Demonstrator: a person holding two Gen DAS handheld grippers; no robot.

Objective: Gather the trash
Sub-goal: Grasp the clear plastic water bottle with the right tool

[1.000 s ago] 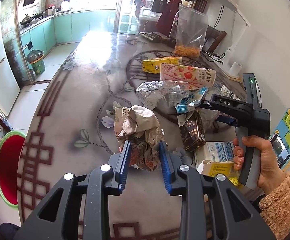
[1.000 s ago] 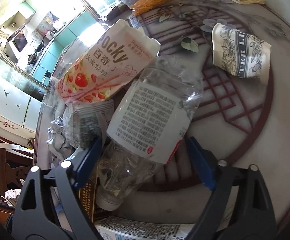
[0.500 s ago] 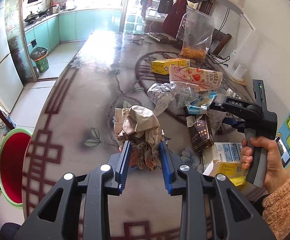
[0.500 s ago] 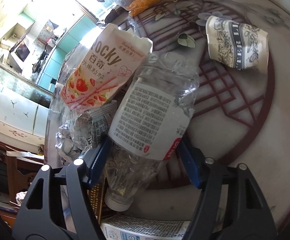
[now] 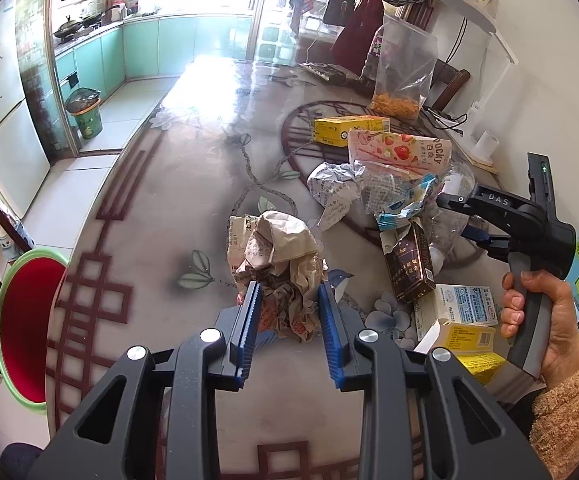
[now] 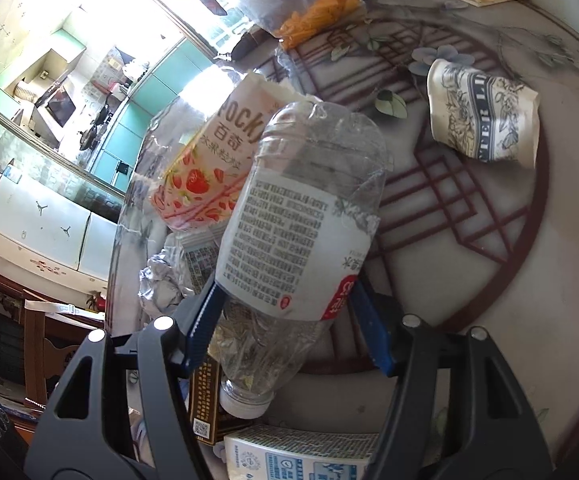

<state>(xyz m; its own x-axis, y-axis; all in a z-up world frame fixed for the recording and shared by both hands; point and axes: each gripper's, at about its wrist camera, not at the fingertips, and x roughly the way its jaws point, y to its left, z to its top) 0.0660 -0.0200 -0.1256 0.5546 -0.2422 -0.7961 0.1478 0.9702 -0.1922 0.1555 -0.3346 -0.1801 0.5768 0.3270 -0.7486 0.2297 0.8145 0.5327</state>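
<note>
My left gripper [image 5: 289, 292] is shut on a crumpled ball of brown paper [image 5: 281, 244] that rests on the patterned table [image 5: 193, 184]. In the right wrist view, my right gripper [image 6: 285, 304] is shut on a crushed clear plastic bottle [image 6: 289, 220] with a white label. Its blue pads press the bottle's lower body, and the white cap [image 6: 245, 400] points toward the camera. In the left wrist view a hand [image 5: 545, 320] holds the right gripper's handle at the right, its fingers hidden among the trash.
A pile of trash lies around the bottle: a pink Pocky box [image 5: 401, 152], a yellow box [image 5: 345, 128], silver wrappers [image 5: 337, 188], a brown carton [image 5: 407, 264] and a white carton [image 5: 461, 306]. A crushed patterned cup [image 6: 485, 116] lies apart. A red basin [image 5: 25, 320] sits below the table's left edge.
The right gripper's jaws have narrowed onto the bottle, and the bottle's base now sits higher against the Pocky box. The left gripper keeps its hold on the paper.
</note>
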